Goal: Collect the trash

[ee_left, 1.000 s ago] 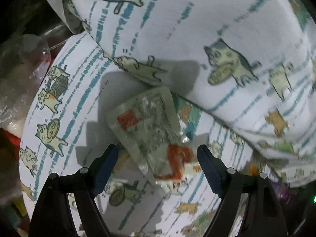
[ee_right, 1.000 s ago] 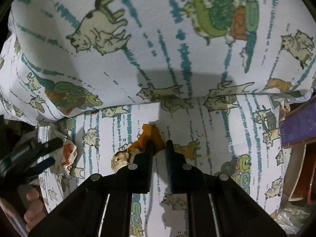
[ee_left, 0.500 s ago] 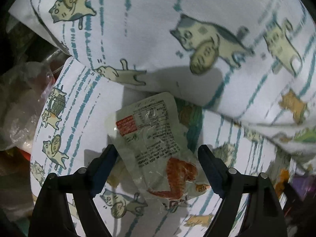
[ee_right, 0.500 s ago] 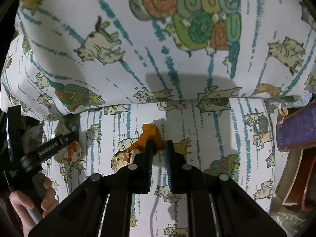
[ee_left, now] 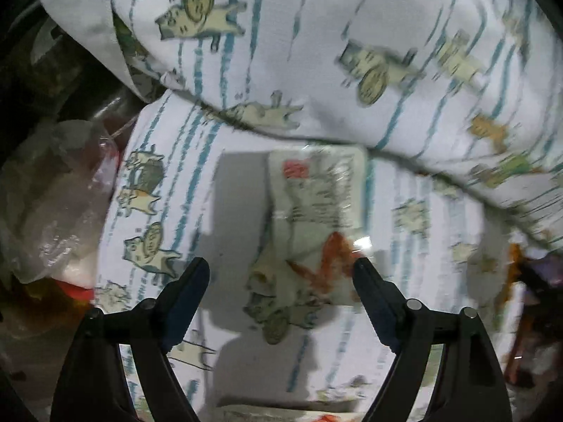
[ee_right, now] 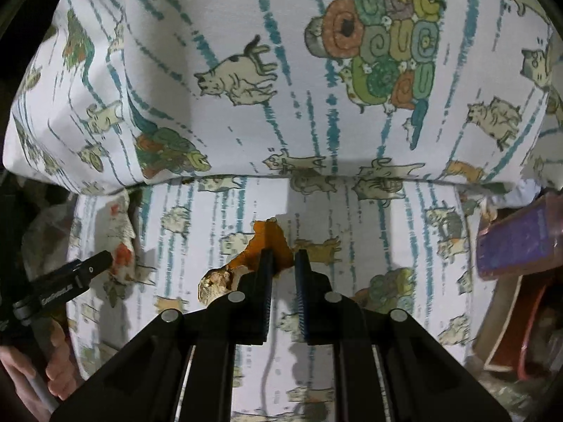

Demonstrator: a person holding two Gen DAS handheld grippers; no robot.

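The left gripper (ee_left: pixel 281 274) is held wide open above a crumpled wrapper (ee_left: pixel 316 218) lying near the left edge of the cat-print cushion (ee_right: pixel 352 218). An orange peel (ee_right: pixel 269 246) is pinched in the closed right gripper (ee_right: pixel 283 263).

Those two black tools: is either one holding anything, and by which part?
The right tool pinches an orange peel scrap by its near edge. The left tool holds nothing; its jaws stand open over the clear wrapper.
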